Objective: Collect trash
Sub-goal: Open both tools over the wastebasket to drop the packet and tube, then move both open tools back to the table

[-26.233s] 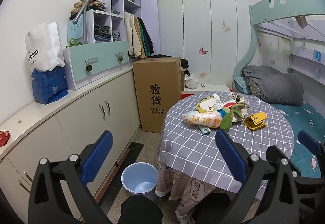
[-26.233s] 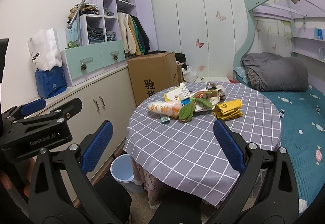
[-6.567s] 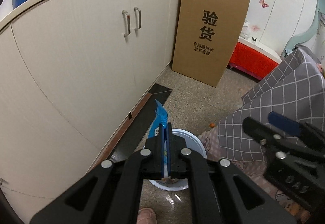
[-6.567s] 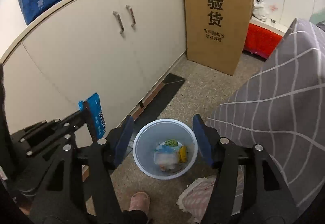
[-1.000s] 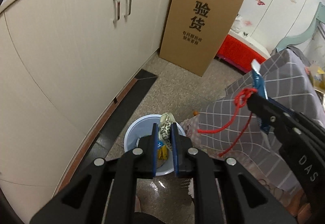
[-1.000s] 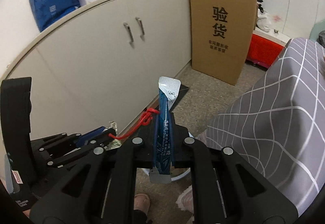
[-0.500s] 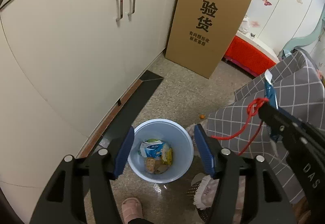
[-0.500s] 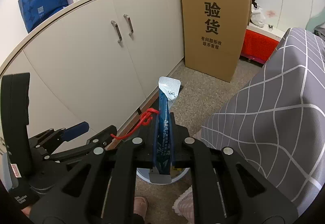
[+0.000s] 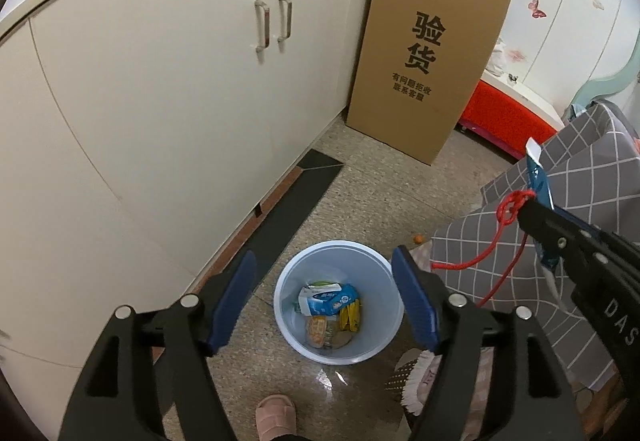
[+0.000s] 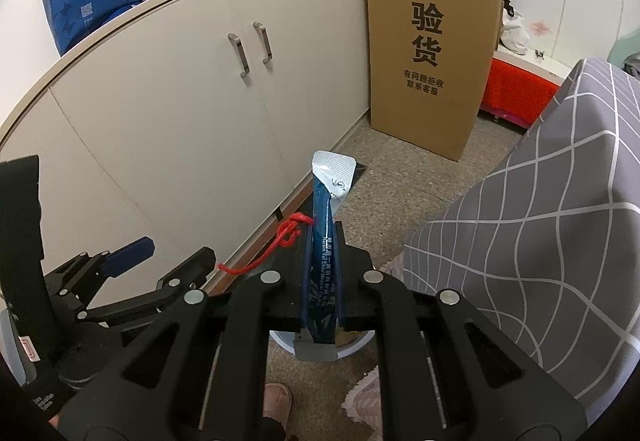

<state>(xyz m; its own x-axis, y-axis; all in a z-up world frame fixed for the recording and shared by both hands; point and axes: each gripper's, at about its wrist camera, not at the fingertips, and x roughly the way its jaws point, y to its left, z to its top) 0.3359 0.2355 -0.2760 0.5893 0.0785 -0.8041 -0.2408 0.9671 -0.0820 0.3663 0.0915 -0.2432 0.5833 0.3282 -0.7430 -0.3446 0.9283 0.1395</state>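
Trash sits in the pale blue bin (image 9: 340,301) on the floor: a blue-and-white packet (image 9: 326,295), a yellow wrapper (image 9: 350,317) and an orange-brown wrapper (image 9: 316,327) lie at its bottom. One more piece is not in yet, a blue sachet (image 10: 322,253) with a silver top (a red string (image 10: 286,237) hangs at its side), standing upright between the pads of the right gripper (image 10: 322,273), which is clamped on it.

Around the bin: cream cabinet doors (image 9: 180,89) with two metal handles run along the left; a tall cardboard box (image 9: 428,61) with black characters stands against their far end, a red box (image 9: 508,121) beyond it. A grey checked tablecloth (image 10: 540,221) hangs just right of the bin. A black strip (image 9: 296,197) lies along the cabinet base. A small orange bit (image 9: 418,238) lies on the speckled floor near the cloth. A pink slipper (image 9: 276,415) shows at the lower edge.

Left gripper (image 9: 322,297) hangs over the bin, tilted downward; its jaws have just been opening and stand wide, nothing between them, the bin's mouth framed by the blue pads (image 9: 234,297). The right gripper reaches in from the right, beside the cloth, also tilted down.
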